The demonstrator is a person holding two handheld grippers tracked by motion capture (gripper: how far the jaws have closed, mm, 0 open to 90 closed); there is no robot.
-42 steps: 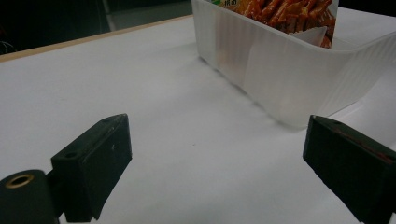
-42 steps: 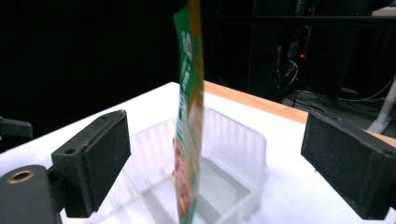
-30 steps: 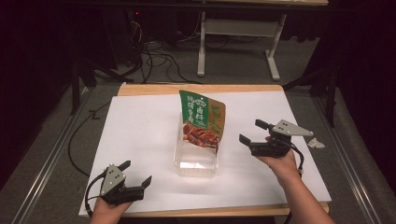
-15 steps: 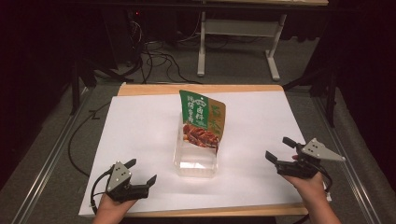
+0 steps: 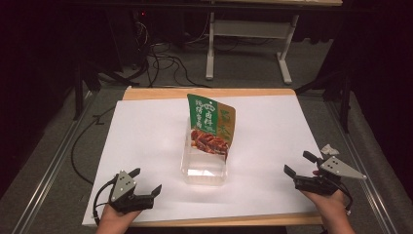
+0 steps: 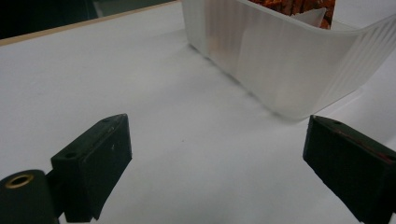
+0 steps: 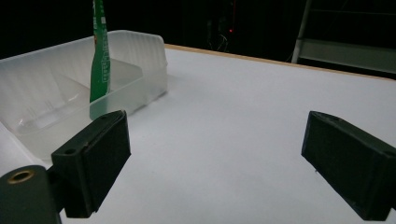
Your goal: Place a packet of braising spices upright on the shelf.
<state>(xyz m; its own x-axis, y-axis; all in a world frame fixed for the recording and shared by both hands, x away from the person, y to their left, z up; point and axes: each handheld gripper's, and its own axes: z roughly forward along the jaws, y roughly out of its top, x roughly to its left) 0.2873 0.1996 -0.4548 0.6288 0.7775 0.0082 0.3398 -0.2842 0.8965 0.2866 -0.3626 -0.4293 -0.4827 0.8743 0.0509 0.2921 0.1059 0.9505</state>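
Now, from left to right, as the high view gives it:

Left claw (image 5: 139, 192): released, jaws spread and holding nothing; it rests low at the near left corner of the surface (image 5: 146, 131), held in the person's left hand (image 5: 114, 219).

Tray (image 5: 204, 168): a clear plastic tray in the middle of the surface, its long axis running from the near edge to the far edge. It lies to the right of the left claw and somewhat farther away.

Pouch (image 5: 212, 124): a green and orange food pouch, standing almost upright with its bottom inside the far part of the tray, leaning a little. In the right gripper view its thin edge is turned toward the camera.

Right claw (image 5: 303, 167): also released and empty, near the right edge of the surface, held in the person's right hand (image 5: 333, 209). The tray lies to its left.

Nearer hand: I judge the left claw is a little nearer to the tray; in its own view the tray's corner stands just beyond the jaws.

Paper scrap (image 5: 328, 149): small and crumpled, just behind the right claw.
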